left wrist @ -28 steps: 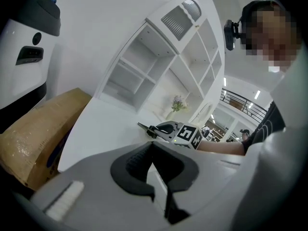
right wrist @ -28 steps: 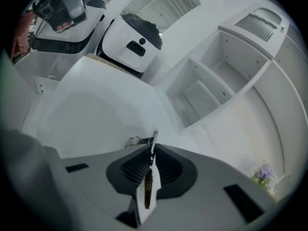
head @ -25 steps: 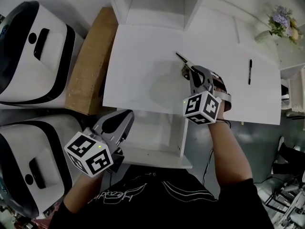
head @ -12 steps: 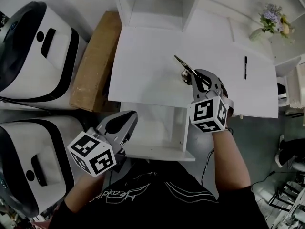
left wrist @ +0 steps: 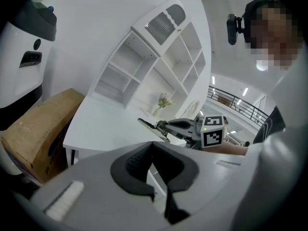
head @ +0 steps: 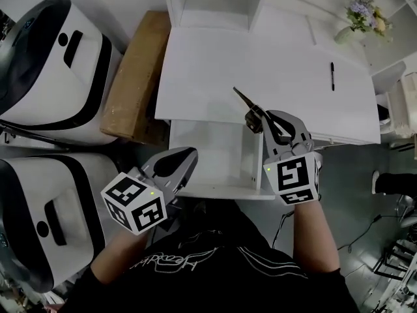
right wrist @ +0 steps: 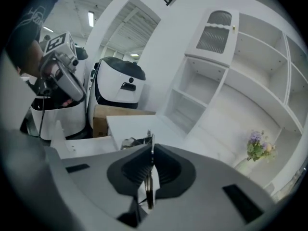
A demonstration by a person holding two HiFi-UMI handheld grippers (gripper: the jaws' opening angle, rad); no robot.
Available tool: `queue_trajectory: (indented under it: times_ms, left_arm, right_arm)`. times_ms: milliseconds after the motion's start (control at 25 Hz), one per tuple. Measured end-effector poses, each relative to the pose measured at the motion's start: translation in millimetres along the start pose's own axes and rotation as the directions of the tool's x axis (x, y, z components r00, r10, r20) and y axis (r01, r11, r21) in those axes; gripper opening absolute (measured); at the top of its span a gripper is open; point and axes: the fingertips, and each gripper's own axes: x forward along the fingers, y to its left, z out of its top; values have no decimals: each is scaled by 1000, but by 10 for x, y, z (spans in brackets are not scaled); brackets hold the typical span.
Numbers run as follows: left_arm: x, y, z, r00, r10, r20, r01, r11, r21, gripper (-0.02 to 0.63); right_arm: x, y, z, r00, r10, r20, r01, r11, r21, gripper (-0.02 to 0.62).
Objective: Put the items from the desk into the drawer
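Right hand-held gripper (head: 258, 118) is clenched on a thin metal tool (head: 242, 100) over the tabletop (head: 215, 77) front edge, the open drawer (head: 195, 189) just to its left showing bare room, while the left hand-held gripper (head: 187, 156), clenched empty, hangs at the drawer's front-left corner.

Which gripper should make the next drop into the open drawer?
Right. The right gripper is shut on the metal tool at the edge of the open drawer; the left gripper holds nothing.
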Motion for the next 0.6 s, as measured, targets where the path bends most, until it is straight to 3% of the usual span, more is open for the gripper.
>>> queue_trajectory:
  times_ms: [280, 600]
  left_arm:
    - [-196, -88, -160, 1000, -14, -12, 14, 1000, 7, 9]
    - [-293, -30, -299, 1000, 4, -18, -4, 1000, -12, 9]
  right_arm:
    - [-258, 561, -121, 998, 57, -32, -57, 998, -8, 15]
    - [-174, 1024, -324, 986, 148, -80, -149, 989, -14, 15]
